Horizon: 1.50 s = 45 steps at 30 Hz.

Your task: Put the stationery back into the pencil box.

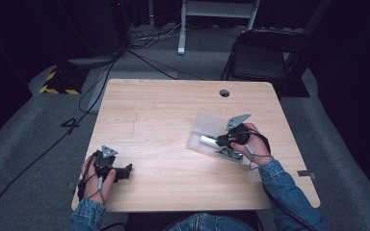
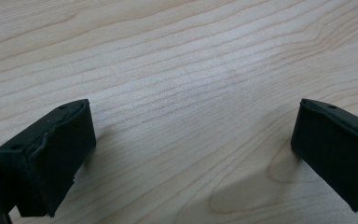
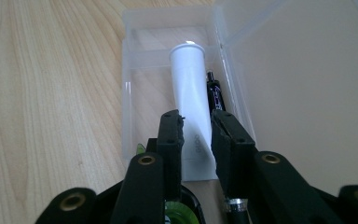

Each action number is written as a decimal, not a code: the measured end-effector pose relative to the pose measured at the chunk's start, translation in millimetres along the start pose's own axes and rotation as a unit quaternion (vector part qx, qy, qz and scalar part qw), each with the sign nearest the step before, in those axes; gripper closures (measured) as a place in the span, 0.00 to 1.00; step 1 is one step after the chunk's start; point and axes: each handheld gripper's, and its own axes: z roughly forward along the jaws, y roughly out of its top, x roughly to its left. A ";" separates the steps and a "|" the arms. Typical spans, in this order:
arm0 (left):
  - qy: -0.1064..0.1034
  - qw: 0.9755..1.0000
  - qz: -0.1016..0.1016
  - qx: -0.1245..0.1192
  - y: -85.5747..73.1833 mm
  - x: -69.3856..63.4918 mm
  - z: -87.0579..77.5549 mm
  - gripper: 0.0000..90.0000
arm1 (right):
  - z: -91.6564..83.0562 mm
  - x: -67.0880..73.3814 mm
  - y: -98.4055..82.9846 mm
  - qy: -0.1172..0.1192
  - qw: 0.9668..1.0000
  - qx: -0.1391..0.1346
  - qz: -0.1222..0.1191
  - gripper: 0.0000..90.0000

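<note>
Right gripper (image 3: 196, 135) reaches into a clear plastic box (image 3: 131, 74) on the right part of the wooden table (image 1: 164, 120); its hinged lid (image 3: 307, 93) lies open beside it. Jaws closed on a white tube (image 3: 191, 93), pads against its sides. The tube lies lengthwise in the box; its near end is hidden between the jaws. A black pen (image 3: 216, 95) lies just beside the tube, lettering unreadable, lower part covered by a jaw. Green item at the frame's bottom edge, cut off, unidentifiable.

Left gripper (image 2: 191, 154) rests near the table's front left edge, jaws wide apart over bare wood.
</note>
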 end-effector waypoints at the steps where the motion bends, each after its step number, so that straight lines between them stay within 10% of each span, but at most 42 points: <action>1: 0.000 1.000 0.000 0.000 0.0 -0.1 0.0 0.00 | -1.3 0.2 0.4 0.001 1.000 -0.003 0.001 0.82; 20: -0.002 1.000 -0.001 0.000 0.1 0.0 0.2 0.00 | -56.9 8.9 -0.8 -0.039 0.996 -0.075 0.036 0.48; 45: -0.001 1.000 0.001 0.000 1.2 0.9 1.0 0.00 | -106.2 4.5 -73.4 -0.090 0.984 -0.076 0.130 0.27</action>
